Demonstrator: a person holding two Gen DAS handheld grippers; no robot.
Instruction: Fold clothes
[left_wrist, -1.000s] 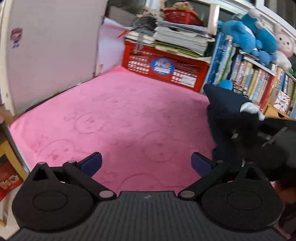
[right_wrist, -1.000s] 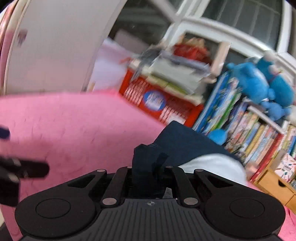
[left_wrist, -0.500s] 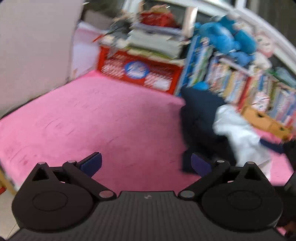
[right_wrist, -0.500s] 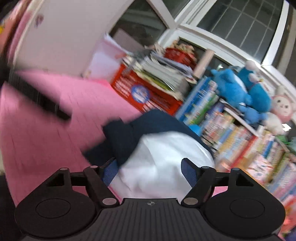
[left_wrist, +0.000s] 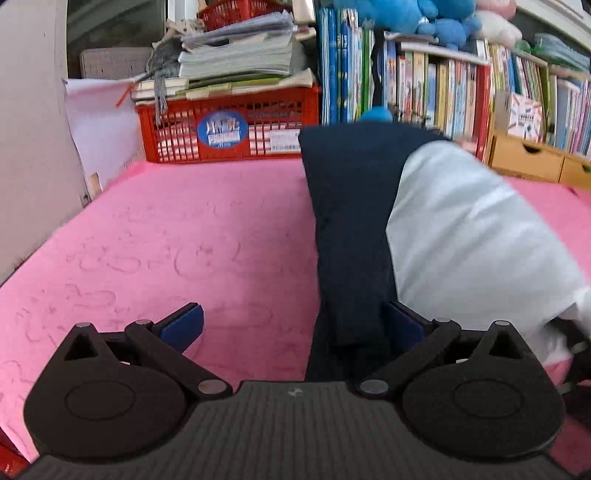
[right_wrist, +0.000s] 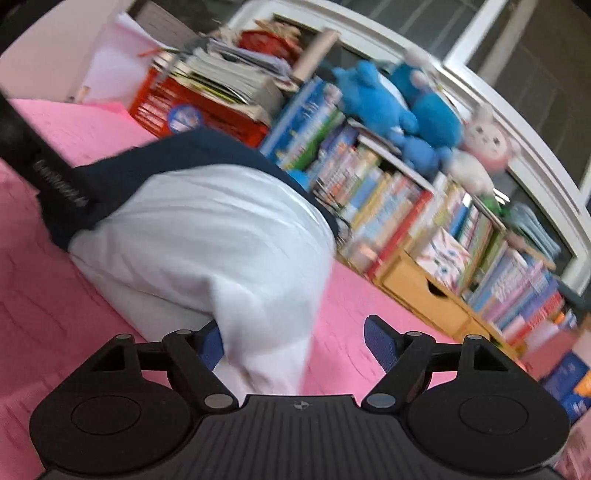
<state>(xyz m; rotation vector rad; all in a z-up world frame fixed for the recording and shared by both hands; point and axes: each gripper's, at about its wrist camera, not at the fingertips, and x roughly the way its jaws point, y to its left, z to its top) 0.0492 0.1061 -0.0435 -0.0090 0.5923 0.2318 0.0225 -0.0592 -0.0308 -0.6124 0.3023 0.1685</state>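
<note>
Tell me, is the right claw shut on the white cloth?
No, the right claw stands open, the white cloth lying loose between its fingers.

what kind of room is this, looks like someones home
Probably a child's bedroom or playroom at home: a pink blanket as the work surface, a shelf of children's books, and blue plush toys on top of it.

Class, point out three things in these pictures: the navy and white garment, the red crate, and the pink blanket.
garment (left_wrist: 472, 240), left wrist view, on its white panel.
red crate (left_wrist: 258, 110), left wrist view, on its front wall.
pink blanket (left_wrist: 166, 240), left wrist view, on a bare stretch left of the garment.
</note>
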